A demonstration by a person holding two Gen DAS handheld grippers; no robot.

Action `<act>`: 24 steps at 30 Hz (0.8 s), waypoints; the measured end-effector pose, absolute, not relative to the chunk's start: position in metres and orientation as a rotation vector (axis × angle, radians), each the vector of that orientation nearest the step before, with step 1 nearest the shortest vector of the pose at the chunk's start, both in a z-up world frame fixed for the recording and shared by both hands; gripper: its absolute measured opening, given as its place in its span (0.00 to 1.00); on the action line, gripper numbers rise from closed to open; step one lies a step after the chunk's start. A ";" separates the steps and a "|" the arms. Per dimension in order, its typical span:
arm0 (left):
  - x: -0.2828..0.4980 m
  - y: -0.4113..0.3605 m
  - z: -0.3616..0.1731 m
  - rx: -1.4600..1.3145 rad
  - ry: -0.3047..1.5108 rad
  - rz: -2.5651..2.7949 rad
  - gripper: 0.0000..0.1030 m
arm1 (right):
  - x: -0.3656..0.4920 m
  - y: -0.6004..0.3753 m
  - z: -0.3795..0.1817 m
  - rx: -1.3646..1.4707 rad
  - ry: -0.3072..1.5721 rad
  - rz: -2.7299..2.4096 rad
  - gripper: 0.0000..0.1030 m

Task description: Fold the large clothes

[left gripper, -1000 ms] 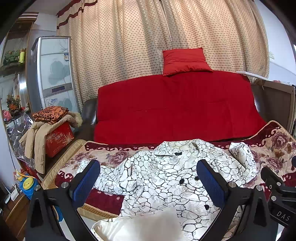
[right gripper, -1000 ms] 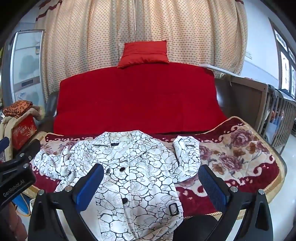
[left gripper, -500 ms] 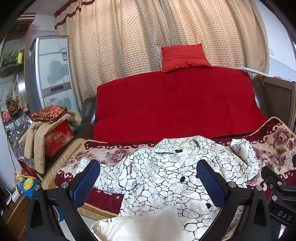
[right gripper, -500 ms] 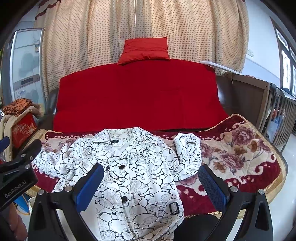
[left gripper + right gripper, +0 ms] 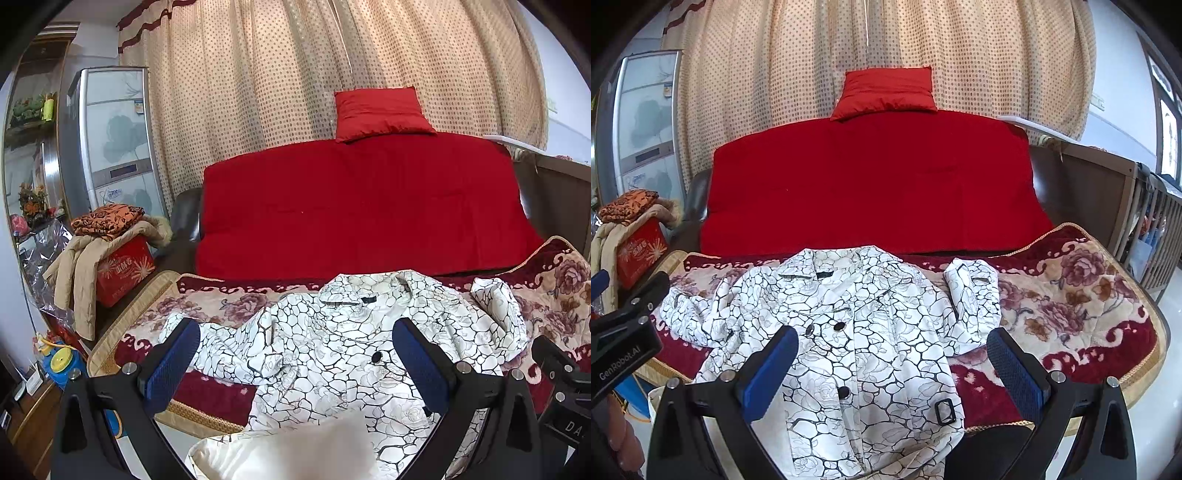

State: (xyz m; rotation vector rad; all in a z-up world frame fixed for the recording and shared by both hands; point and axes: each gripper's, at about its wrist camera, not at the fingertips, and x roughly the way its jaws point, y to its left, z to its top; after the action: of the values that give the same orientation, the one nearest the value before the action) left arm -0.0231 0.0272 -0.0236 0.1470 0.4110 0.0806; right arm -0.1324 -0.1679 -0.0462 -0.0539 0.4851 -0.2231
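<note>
Coat point(image 5: 871, 332) hem cut off below both views' edges

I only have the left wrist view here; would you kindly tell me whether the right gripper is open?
Observer: Yes, the right gripper is open and empty, pointing at the coat.
Operator: Thank you. Is there any hardware near the hem that I can't see?
Observer: A black buckle lies on the coat's lower part, nearer the gripper's right finger.
Operator: And what stands beyond the blanket on the right?
Observer: A slatted wooden railing stands past the blanket.
</note>
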 end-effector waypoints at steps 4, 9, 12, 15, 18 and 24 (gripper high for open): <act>-0.022 0.028 -0.024 0.146 0.411 0.084 1.00 | -0.132 -0.164 -0.045 -0.066 0.479 -0.220 1.00; -0.017 0.031 -0.028 0.143 0.424 0.094 1.00 | -0.126 -0.164 -0.048 -0.059 0.503 -0.210 1.00; -0.012 0.032 -0.030 0.144 0.432 0.102 1.00 | -0.122 -0.165 -0.048 -0.042 0.513 -0.204 1.00; -0.007 0.032 -0.032 0.143 0.437 0.109 1.00 | -0.117 -0.167 -0.047 -0.034 0.521 -0.201 1.00; -0.001 0.032 -0.035 0.144 0.446 0.116 1.00 | -0.111 -0.170 -0.046 -0.034 0.516 -0.203 1.00; 0.016 0.030 -0.042 0.156 0.467 0.129 1.00 | -0.094 -0.176 -0.045 -0.024 0.517 -0.199 1.00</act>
State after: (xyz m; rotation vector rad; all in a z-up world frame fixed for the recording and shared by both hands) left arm 0.0157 0.0301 -0.0422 0.1565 0.4665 0.1294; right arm -0.0942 -0.1759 -0.0452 -0.0244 0.5170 -0.1986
